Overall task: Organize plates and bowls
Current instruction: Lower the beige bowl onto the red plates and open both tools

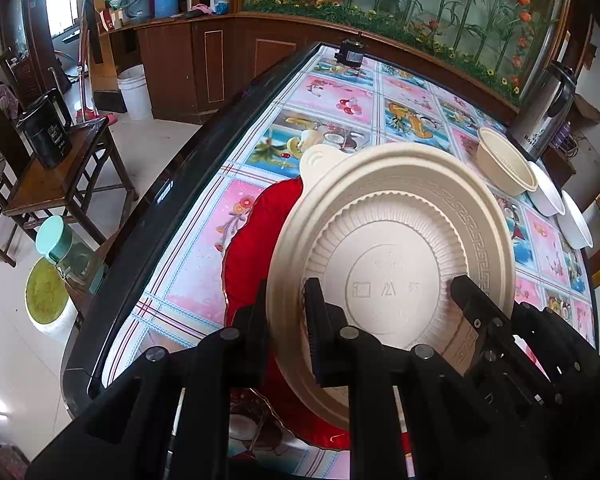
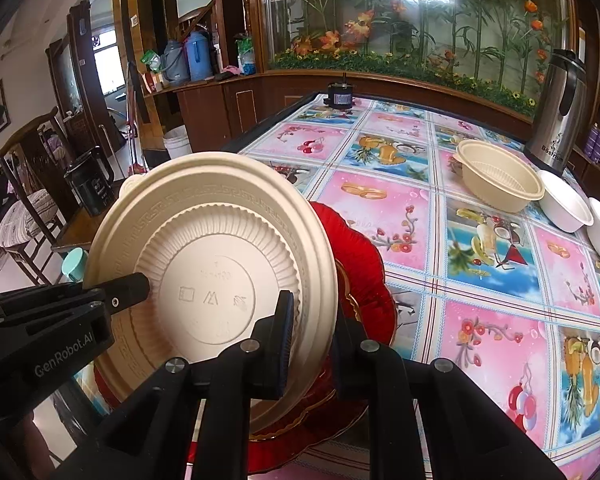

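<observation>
Above the red plate [image 1: 256, 240] in the left wrist view, the left claw [image 1: 288, 316] clamps the rim of the upturned beige plate [image 1: 392, 248]; in the right wrist view, the right claw [image 2: 312, 332] pinches that plate's opposite rim, beige bowl [image 2: 496, 180] well beyond on the table [image 2: 480, 320].

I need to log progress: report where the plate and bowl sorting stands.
Done: nothing visibly stacked. In hand: left gripper and right gripper each clamp the tilted beige ribbed plastic plate above the red scalloped plate. Left: beige plastic bowl and two white bowls lie tipped.
</observation>
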{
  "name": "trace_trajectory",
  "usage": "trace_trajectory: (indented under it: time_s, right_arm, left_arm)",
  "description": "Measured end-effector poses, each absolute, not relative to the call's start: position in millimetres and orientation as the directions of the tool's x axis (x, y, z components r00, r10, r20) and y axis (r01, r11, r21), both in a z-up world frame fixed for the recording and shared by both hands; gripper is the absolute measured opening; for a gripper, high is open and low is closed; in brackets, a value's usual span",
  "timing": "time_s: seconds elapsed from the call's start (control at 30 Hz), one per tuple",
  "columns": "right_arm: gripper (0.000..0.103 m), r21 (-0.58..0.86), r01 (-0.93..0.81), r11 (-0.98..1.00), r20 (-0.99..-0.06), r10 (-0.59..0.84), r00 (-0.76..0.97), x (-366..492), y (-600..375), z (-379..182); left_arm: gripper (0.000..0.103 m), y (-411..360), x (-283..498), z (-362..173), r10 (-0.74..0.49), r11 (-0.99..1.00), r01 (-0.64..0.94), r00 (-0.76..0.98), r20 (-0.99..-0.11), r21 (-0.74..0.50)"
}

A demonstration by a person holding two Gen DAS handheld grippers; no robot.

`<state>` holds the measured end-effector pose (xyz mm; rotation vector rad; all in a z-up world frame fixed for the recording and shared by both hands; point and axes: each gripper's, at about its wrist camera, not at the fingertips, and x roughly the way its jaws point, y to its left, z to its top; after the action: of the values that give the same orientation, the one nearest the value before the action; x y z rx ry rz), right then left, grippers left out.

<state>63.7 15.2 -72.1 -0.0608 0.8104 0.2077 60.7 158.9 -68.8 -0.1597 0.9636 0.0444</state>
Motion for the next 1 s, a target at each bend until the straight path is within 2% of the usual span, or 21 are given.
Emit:
trace_trajectory:
  time_s: [0.5, 0.67, 0.77, 1.0]
  right_arm:
    - [0.019, -0.018, -0.230, 0.973, -0.749, 0.139, 0.647, 64.9, 24.0, -86.9]
    - [0.034, -0.080, -0.229, 0.970, -0.740, 0.096, 0.665, 63.5, 25.9, -87.9]
    - [0.036, -0.091, -0.229, 0.969, -0.731, 0.092, 0.677, 62.0, 24.4, -86.3]
    - [0.037, -0.073, -0.223, 0.972, -0.715, 0.105, 0.691, 58.4, 14.0, -81.9]
  left_arm:
    - [0.015, 157.9, 59.1, -75.5, 0.006, 0.991, -0.112, 0.556, -0.831, -0.068]
    - [0.021, 159.9, 52.5, -61.6, 0.059, 0.990, -0.136, 0.597, -0.800, -0.029]
    - [0.026, 161.4, 49.4, -55.6, 0.087, 0.989, -0.146, 0.615, -0.783, -0.004]
    - [0.026, 166.3, 40.7, -41.1, 0.123, 0.985, -0.170, 0.657, -0.744, 0.013]
